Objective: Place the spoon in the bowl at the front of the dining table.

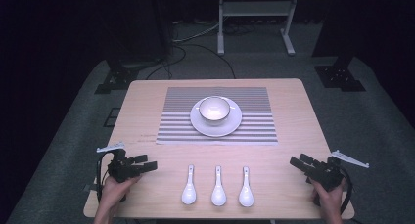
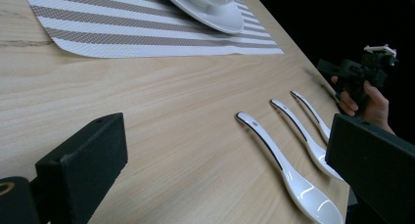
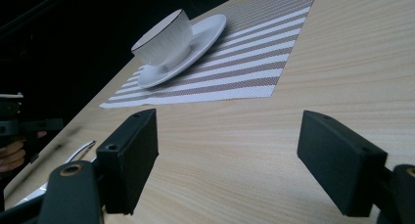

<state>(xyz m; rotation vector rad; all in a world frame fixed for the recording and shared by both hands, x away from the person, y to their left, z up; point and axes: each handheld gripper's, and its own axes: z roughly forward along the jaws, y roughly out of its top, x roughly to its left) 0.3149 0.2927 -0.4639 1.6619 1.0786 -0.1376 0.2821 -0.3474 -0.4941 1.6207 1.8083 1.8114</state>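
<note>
While the three white soup spoons (image 1: 218, 186) lie untouched in a row at the bench (image 1: 147, 111) near edge, before the bowl (image 1: 214, 110) on its saucer, the left tool (image 1: 145, 164) and right tool (image 1: 299, 163) are held released, flanking them, evidently staged for pickup.

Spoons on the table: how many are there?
3, in a row at the near edge: left spoon, middle spoon, right spoon, below the striped placemat. None seems hidden.
</note>
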